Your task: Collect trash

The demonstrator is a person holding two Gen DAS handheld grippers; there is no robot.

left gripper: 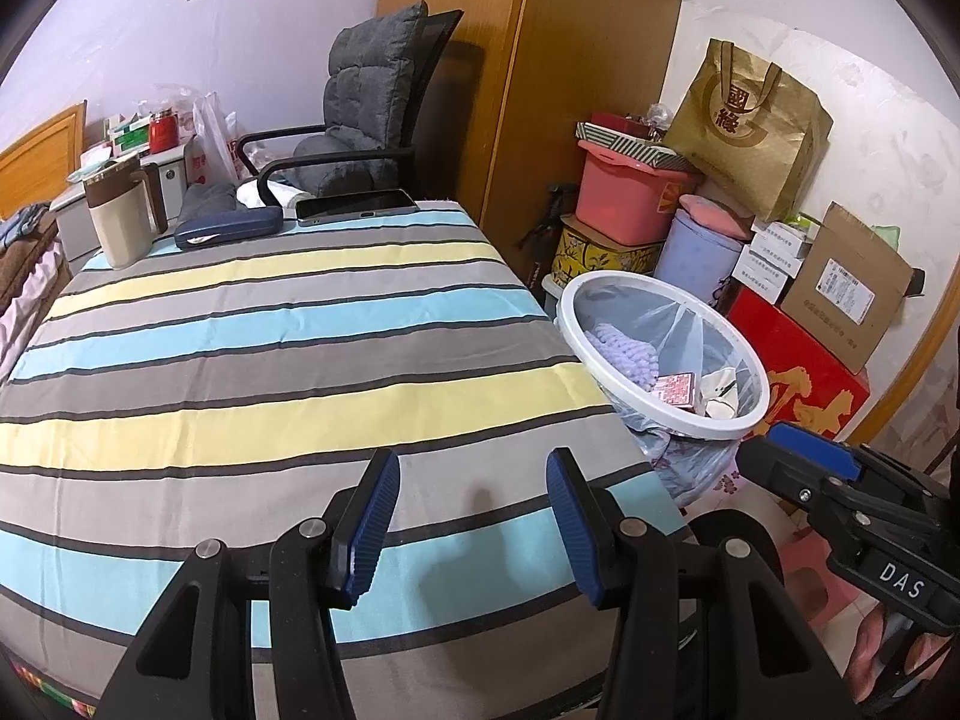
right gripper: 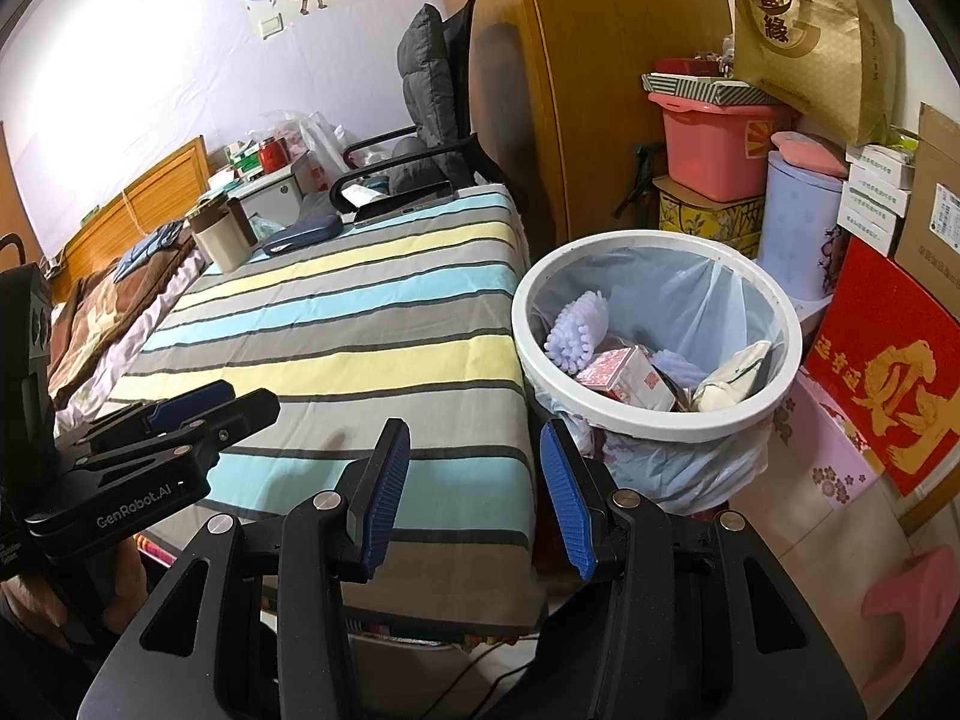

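A white bin [left gripper: 663, 354] [right gripper: 657, 429] lined with a clear bag stands off the table's right edge. Inside lie a purple knobbly piece [right gripper: 576, 327], a red-and-white box [right gripper: 627, 381] and crumpled paper [right gripper: 729, 381]. My left gripper [left gripper: 474, 525] is open and empty above the striped tablecloth [left gripper: 270, 360] near its front edge. My right gripper [right gripper: 474, 498] is open and empty at the table's front right corner, just short of the bin. The right gripper also shows in the left wrist view [left gripper: 780, 450], and the left gripper in the right wrist view [right gripper: 204, 405].
At the table's far end stand a beige mug [left gripper: 120, 216], a blue case [left gripper: 228, 228] and a tablet [left gripper: 357, 205]. A grey-cushioned chair [left gripper: 366, 114] is behind. Boxes, a pink tub [left gripper: 630, 192] and a gold bag [left gripper: 750, 126] are stacked by the wardrobe.
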